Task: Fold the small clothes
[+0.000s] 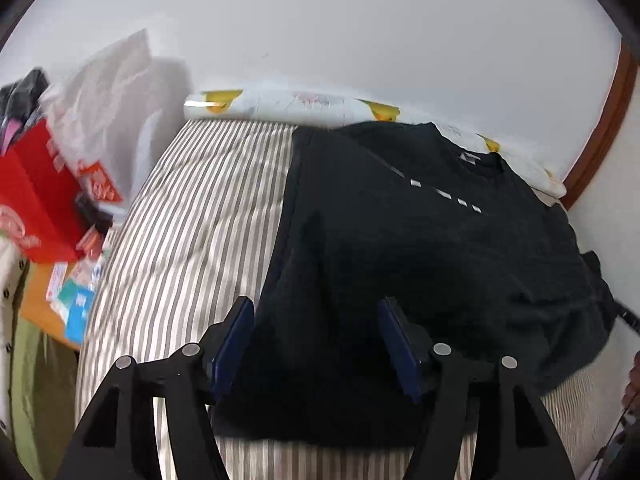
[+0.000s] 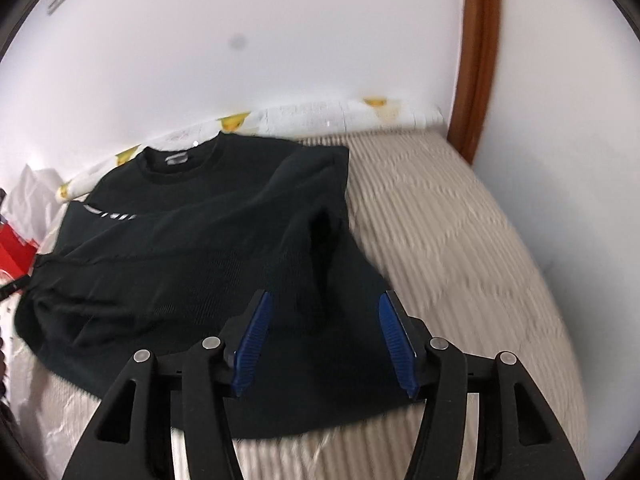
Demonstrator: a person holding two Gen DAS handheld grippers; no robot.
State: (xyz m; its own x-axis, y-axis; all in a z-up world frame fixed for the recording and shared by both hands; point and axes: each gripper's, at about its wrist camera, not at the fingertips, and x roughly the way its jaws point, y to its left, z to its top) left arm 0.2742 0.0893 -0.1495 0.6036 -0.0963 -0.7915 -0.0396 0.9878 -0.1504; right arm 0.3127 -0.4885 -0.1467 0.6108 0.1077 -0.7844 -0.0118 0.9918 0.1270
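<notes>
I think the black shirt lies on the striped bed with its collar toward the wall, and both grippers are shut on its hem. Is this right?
Not quite. The shirt does lie on the bed, collar toward the wall, but both wrist views show the left gripper and right gripper open over the hem, not shut on it.

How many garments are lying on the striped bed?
1. A black short-sleeved T-shirt lies spread on the striped bed, collar towards the wall, both open grippers above its hem. More clothes may be hidden outside the views.
</notes>
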